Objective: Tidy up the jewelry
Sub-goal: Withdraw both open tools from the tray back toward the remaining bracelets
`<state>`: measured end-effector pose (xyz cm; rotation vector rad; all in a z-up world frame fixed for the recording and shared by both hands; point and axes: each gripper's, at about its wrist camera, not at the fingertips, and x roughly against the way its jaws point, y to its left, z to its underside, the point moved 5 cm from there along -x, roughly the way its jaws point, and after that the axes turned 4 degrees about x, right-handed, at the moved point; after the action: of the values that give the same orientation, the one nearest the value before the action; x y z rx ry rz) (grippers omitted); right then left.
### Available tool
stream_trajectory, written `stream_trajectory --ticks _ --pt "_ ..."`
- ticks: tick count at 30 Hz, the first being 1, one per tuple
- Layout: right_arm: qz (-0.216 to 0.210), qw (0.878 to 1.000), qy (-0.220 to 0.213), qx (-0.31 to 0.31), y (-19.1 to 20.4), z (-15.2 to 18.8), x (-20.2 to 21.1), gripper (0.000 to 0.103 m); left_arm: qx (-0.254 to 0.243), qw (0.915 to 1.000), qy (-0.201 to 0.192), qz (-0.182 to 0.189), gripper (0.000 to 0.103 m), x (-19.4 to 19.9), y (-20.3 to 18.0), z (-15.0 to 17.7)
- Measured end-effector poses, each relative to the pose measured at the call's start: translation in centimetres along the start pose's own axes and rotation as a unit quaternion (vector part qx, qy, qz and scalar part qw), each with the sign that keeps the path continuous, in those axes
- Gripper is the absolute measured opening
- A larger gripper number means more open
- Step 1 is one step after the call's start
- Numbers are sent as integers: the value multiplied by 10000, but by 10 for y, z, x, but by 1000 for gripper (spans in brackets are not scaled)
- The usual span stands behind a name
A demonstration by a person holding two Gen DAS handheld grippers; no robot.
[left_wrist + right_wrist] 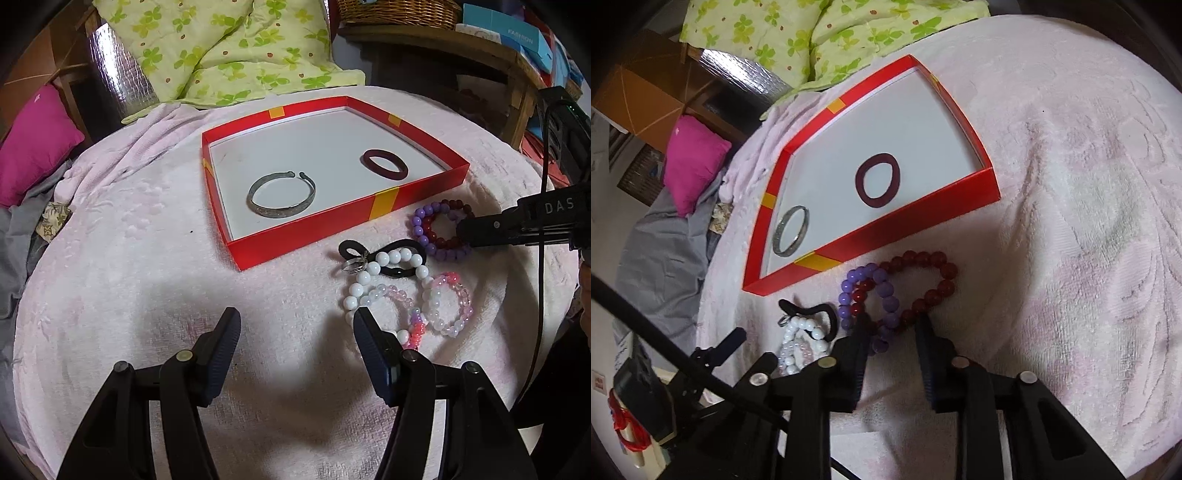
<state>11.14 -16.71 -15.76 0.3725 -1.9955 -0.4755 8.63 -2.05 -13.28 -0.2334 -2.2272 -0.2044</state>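
Beside the red tray (306, 247), on pink blanket (147, 295), my R gripper (892, 325) straddled the red-bead bracelet (923, 291), jaws half open, not clamped. L gripper (297, 325) hung wide, empty. Silver bangle (282, 198) & maroon bangle (384, 164) lay inside tray.

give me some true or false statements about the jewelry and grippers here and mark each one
1. Two bangles lie inside the red box: the silver bangle and the dark red bangle. True.
2. The purple bead bracelet is in the box. False: it lies on the pink blanket outside the box, overlapping the red bead bracelet.
3. The left gripper is open and holds nothing. True.
4. The right gripper is over the box. False: it is at the bead bracelets, outside the box.
5. The white bead bracelet lies over a black hair tie. True.
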Motion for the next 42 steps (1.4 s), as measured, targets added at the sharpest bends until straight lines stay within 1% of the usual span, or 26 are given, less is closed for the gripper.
stream_trajectory --ticks 2,5,10,15,20,26,28,35,40,42 --pt "74 9999 -26 63 0 0 0 18 -18 10000 -7 -33 65 0 1 0" --pt "250 9995 -69 168 3 -1 -1 14 -56 9999 -29 -120 65 1 3 0" --pt "582 9973 -249 377 6 -2 2 13 -104 9997 -83 -218 65 4 6 0" --pt "770 9956 -404 350 0 -6 8 11 -165 9992 -130 -340 65 7 10 0" --pt "832 9951 -460 259 -9 -7 13 11 -217 9988 -150 -417 65 8 13 2" --pt "772 9958 -458 178 -14 -8 17 11 -258 9987 -138 -415 65 8 15 4" --pt "746 9961 -447 160 -15 -7 17 11 -244 9990 -122 -343 65 9 15 5" --pt "718 9963 -453 104 -23 -6 20 11 -49 9999 -91 92 65 13 20 8" --pt "543 9974 -457 78 -29 -4 24 11 31 9984 -44 566 65 17 19 14" --pt "497 9976 -465 84 -30 -3 25 11 11 9975 -16 702 65 17 16 17"
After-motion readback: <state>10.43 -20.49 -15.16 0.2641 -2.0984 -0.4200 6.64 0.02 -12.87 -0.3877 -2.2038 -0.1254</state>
